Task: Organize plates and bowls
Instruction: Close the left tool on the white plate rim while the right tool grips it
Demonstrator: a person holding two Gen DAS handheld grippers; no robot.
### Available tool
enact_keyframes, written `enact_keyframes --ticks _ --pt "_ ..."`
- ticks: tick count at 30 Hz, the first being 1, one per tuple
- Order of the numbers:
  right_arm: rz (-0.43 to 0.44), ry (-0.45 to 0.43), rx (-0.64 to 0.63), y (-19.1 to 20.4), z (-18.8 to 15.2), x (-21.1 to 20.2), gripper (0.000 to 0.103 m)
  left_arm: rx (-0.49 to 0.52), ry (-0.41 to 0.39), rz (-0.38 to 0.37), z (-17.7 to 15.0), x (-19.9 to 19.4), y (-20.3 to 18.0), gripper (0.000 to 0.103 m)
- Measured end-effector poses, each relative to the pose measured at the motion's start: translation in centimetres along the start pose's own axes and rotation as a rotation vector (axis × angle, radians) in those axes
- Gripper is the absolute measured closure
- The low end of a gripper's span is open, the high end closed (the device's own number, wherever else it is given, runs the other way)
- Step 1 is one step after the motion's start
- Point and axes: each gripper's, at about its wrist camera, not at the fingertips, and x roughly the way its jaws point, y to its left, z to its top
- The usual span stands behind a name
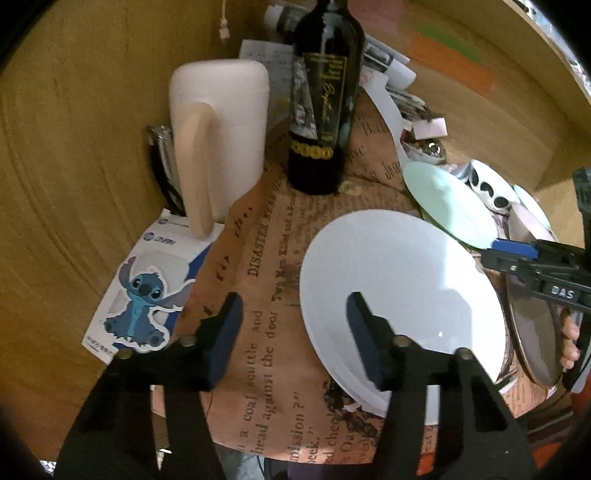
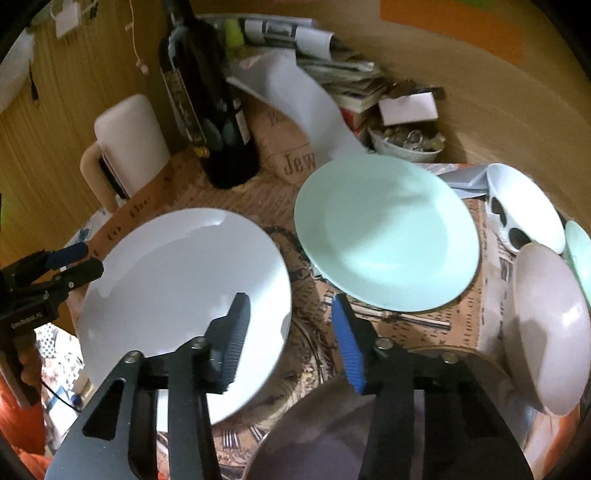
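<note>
Newsprint paper covers the cluttered desk [image 1: 266, 295]; the white plate [image 1: 399, 295] lies flat between both tongs, left tongs [image 1: 295, 332] and right tongs [image 2: 290, 339] agape astride opposite rims, clamping nothing, probably poised to lift it.

A wooden wall [image 1: 92, 129] rises behind the table [image 2: 288, 376], which wears a newspaper-print cloth [image 1: 258, 295]. Orange paper [image 2: 454, 26] hangs on that wall, right of the wine bottle [image 1: 325, 96].

"DISASTER" on newsprint table cover [image 1: 258, 258], "DAS" on right claw [image 1: 495, 254], "Jew" on cover
</note>
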Motion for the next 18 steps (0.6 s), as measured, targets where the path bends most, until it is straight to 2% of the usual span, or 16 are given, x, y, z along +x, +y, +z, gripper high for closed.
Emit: enact_keyframes --ticks 2,9,18 --pt "0.000 0.023 -0.003 0.1 0.0 0.6 0.067 0.006 0.018 -0.013 0.0 0.3 0.0 0.057" --pt "0.018 0.098 0.004 -0.1 -0.2 2.3 0.078 -0.001 0.062 -0.044 -0.3 1.2 0.1 0.063" --pt "0.063 0.130 -0.008 0.7 -0.1 2.9 0.080 -0.024 0.102 -0.115 -0.4 1.9 0.0 0.070"
